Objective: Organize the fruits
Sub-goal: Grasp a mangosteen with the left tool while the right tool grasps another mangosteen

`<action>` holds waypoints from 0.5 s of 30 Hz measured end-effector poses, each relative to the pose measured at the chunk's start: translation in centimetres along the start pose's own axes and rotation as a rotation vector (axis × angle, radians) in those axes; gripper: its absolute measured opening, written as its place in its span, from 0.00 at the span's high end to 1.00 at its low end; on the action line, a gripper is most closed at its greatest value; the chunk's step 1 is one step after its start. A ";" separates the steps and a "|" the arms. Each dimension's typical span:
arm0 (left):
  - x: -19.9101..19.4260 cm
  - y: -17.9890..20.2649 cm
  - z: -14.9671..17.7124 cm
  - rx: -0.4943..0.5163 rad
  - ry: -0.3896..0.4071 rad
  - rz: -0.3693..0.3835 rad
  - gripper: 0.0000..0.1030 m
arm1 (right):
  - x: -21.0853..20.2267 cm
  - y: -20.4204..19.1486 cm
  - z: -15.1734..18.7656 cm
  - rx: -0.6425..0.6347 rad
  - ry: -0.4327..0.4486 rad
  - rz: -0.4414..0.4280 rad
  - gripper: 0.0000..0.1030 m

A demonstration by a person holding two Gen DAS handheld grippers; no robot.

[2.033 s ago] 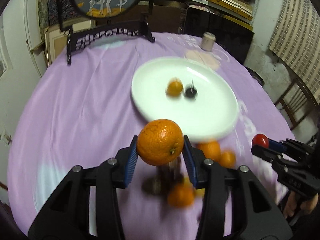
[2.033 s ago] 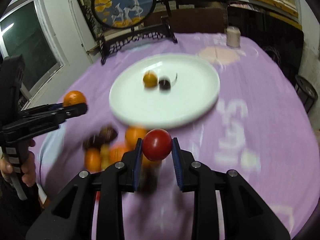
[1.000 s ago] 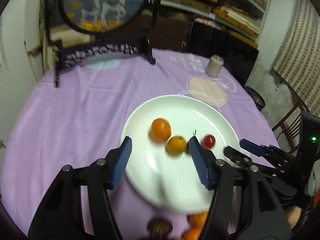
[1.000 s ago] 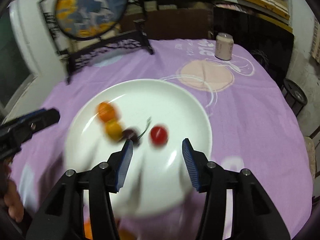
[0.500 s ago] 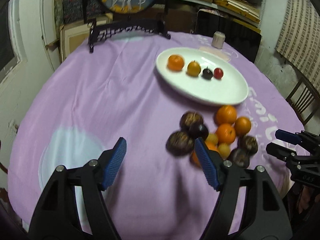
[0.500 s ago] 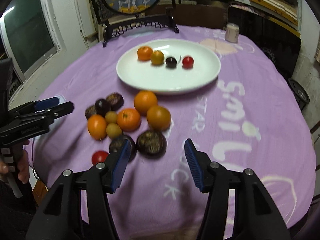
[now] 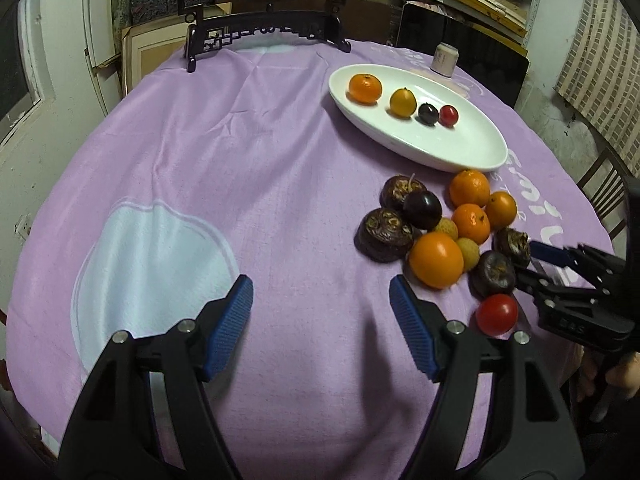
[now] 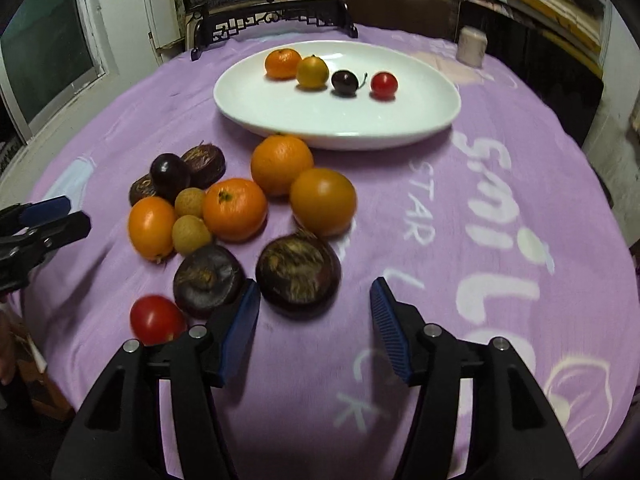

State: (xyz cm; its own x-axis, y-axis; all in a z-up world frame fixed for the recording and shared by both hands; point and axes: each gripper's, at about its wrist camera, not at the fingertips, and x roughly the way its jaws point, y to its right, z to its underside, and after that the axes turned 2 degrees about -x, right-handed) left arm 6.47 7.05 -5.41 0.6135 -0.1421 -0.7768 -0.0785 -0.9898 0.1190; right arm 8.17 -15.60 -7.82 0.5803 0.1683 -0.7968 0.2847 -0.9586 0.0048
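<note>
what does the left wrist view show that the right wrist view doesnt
Only the left wrist view: the pale blue patch on the cloth, and the right gripper from the side, open.

Only the right wrist view: the white lettering on the cloth, and the cherry's stem.

Both: the white plate holding four fruits in a row, the loose fruit pile, and the small jar.

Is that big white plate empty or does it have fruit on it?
Not empty: the white plate holds four small fruits in a row.
</note>
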 end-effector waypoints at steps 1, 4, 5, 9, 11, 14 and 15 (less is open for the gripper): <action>0.1 0.1 0.0 0.005 -0.002 0.000 0.29 | 0.1 -0.1 -0.1 -0.003 0.007 -0.006 0.46; 0.8 0.5 0.0 0.024 -0.013 -0.005 0.24 | 0.0 -0.1 -0.2 -0.013 0.016 -0.021 0.59; 1.2 0.8 0.0 0.038 -0.021 -0.013 0.24 | 0.0 0.0 -0.2 -0.004 0.014 -0.028 0.59; 3.1 1.5 -0.1 0.078 -0.059 -0.047 0.23 | -0.6 1.1 0.0 0.049 -0.005 -0.080 0.59; 3.6 2.1 -0.3 0.101 -0.052 -0.071 0.22 | -0.7 1.4 0.2 0.063 -0.009 -0.080 0.59; 4.4 2.8 -1.0 0.116 -0.053 -0.077 0.22 | -0.9 1.6 0.5 0.067 -0.013 -0.083 0.59; 4.6 3.0 -1.2 0.119 -0.052 -0.082 0.22 | -0.9 1.6 0.6 0.069 -0.013 -0.086 0.59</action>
State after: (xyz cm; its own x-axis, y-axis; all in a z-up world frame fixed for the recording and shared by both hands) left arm 10.00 3.46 -7.89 0.5803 -0.0583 -0.8123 -0.1241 -0.9921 -0.0174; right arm 7.66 -17.40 -7.41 0.5456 0.2479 -0.8006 0.2798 -0.9543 -0.1049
